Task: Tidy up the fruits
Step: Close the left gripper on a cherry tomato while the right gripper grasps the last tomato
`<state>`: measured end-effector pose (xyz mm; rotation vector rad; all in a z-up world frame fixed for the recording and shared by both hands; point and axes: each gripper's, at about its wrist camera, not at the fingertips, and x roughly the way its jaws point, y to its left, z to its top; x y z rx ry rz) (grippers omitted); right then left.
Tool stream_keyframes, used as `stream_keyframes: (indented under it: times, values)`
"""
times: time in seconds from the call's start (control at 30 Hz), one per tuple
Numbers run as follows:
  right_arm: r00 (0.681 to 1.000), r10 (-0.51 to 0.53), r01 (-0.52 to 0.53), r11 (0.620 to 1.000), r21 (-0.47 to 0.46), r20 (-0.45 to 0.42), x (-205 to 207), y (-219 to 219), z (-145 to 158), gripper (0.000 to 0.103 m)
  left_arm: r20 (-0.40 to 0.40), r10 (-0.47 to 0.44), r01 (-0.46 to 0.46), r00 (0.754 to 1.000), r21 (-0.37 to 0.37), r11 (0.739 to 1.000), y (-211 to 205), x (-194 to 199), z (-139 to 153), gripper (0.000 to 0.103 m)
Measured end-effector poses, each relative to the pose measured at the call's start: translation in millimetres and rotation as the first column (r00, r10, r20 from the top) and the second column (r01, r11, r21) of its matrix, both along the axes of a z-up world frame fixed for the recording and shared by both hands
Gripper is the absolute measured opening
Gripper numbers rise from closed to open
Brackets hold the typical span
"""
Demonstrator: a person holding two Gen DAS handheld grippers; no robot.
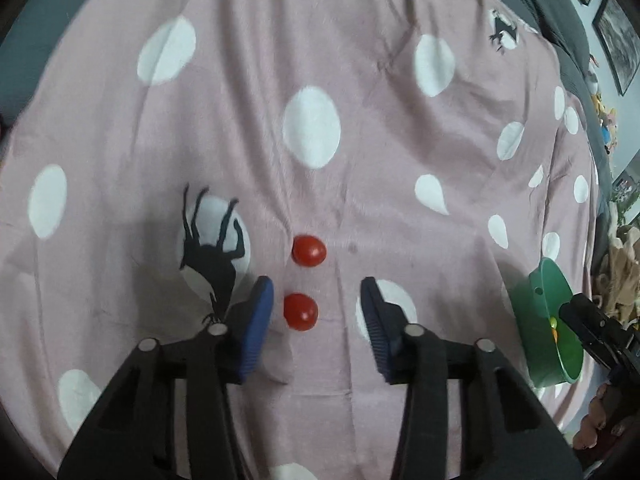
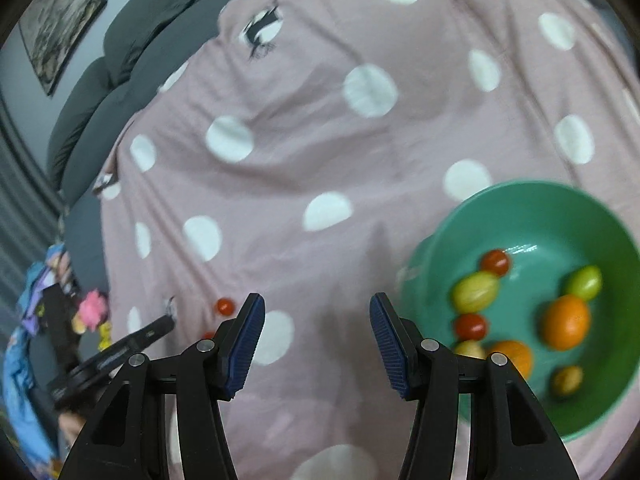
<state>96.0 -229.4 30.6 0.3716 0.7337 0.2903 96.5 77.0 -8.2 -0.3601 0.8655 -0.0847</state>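
Two red cherry tomatoes lie on the pink polka-dot cloth (image 1: 320, 60). The near tomato (image 1: 301, 311) sits between the blue pads of my open left gripper (image 1: 318, 292), close to the left pad. The far tomato (image 1: 309, 250) lies just beyond the fingertips. A green bowl (image 1: 554, 320) stands at the right. In the right wrist view the bowl (image 2: 532, 208) holds several red, green and orange fruits, such as an orange one (image 2: 566, 322). My right gripper (image 2: 316, 308) is open and empty over the cloth, left of the bowl. One tomato (image 2: 225, 306) and my left gripper (image 2: 152, 332) show at the left.
A grey sofa back (image 2: 120, 60) and framed pictures (image 2: 60, 20) lie beyond the cloth. Colourful toys (image 2: 92, 312) sit at the left edge in the right wrist view. The cloth (image 2: 320, 120) has folds and a black printed figure (image 1: 208, 256).
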Motion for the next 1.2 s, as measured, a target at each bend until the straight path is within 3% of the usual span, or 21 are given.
stream_keyframes:
  times: [0.2,0.37,0.5,0.7,0.83,1.03,1.2]
  values:
    - [1.000,0.016,-0.016,1.000,-0.020,-0.027,2,12,-6,0.056,-0.032,-0.043,0.044,0.999,0.023,0.999,-18,10,-7,0.025]
    - [0.999,0.026,-0.027,0.999,-0.024,-0.035,2,13,-8,0.056,-0.049,-0.084,0.089,0.995,0.126,0.988,-41,16,-10,0.025]
    - [0.999,0.025,-0.026,0.999,-0.028,-0.042,2,13,-10,0.056,-0.096,-0.057,0.076,0.994,0.212,0.974,-44,22,-21,0.025]
    - [0.999,0.030,-0.031,0.999,-0.036,-0.044,2,15,-10,0.056,-0.120,-0.012,0.042,0.993,0.245,0.969,-45,30,-33,0.025]
    - [0.998,0.036,-0.038,0.998,-0.048,-0.047,2,17,-10,0.056,-0.142,-0.022,0.052,0.990,0.208,0.977,-46,34,-39,0.025]
    - [0.997,0.046,-0.049,0.997,-0.064,-0.059,5,21,-14,0.056,-0.146,-0.005,0.037,0.989,0.214,0.976,-51,37,-42,0.026]
    - [0.992,0.091,-0.098,0.992,-0.078,-0.086,19,43,-23,0.056,-0.099,-0.001,0.007,0.995,0.068,0.998,-30,19,-23,0.026]
